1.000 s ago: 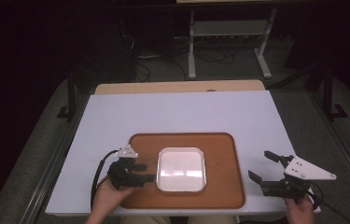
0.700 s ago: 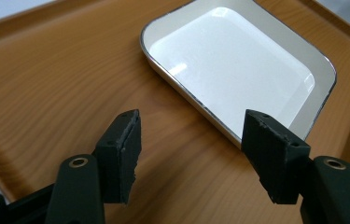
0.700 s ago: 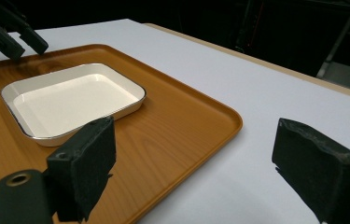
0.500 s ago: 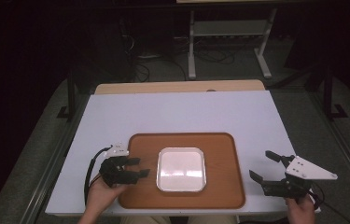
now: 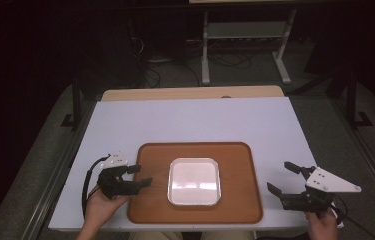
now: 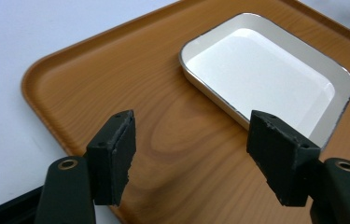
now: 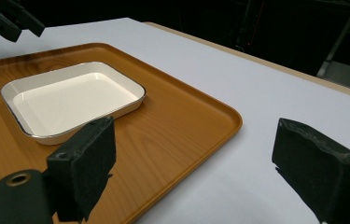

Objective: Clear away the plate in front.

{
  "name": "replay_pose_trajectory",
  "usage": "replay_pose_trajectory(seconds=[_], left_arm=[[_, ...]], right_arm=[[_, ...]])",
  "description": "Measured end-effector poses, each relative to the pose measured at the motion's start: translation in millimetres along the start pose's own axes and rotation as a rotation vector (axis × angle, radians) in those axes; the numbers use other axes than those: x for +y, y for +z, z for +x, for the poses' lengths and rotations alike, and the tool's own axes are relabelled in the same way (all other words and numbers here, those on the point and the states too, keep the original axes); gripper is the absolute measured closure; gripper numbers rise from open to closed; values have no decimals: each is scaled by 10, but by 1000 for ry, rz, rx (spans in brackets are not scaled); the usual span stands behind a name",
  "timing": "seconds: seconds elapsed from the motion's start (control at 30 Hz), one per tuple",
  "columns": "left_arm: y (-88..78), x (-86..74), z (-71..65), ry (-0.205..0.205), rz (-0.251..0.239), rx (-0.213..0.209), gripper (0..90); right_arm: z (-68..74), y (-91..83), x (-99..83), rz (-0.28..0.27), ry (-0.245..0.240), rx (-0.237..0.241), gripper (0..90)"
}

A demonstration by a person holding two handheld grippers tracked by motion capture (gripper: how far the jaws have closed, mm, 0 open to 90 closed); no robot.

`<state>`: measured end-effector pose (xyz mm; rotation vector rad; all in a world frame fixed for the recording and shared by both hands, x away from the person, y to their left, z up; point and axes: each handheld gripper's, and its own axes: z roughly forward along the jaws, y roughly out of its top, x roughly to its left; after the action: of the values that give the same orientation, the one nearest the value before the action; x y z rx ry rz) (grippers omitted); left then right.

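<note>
- Centrally, a shallow white rectangular enamel dish with a thin dark rim [image 5: 194, 182] sits empty in the middle of a brown wood-grain tray with rounded corners [image 5: 235, 155]. The tray lies toward the near edge of a white tabletop [image 5: 195, 120].
- At the tray's left edge hovers the left gripper [image 5: 142, 176]. Its black jaws have just been opening, now stand wide, and nothing is between them. In the left gripper view they frame bare tray wood, with the dish [image 6: 266, 74] just beyond.
- Well off the tray's right edge, the right gripper [image 5: 281, 178] is over the tabletop, jaws wide apart and empty.
- To grasp the dish well, I judge the left jaws should straddle its near-left rim, one pad inside and one outside, before closing gently.
</note>
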<state>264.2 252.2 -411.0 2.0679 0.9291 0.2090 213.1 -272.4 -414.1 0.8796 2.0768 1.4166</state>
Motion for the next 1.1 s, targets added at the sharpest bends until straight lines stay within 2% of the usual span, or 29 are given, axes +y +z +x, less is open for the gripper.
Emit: replay_pose_trajectory(seconds=[0.53,0.77,1.1], left_arm=[[-91,-46,118,23,-32,51,296],[-122,-74,164,45,-49,80,290],[-178,-121,248,47,-96,133,281]], right_arm=[[3,8,0,9,-6,-2,125],[2,16,-4,11,-7,-3,125],[0,32,-10,24,-6,-3,125]])
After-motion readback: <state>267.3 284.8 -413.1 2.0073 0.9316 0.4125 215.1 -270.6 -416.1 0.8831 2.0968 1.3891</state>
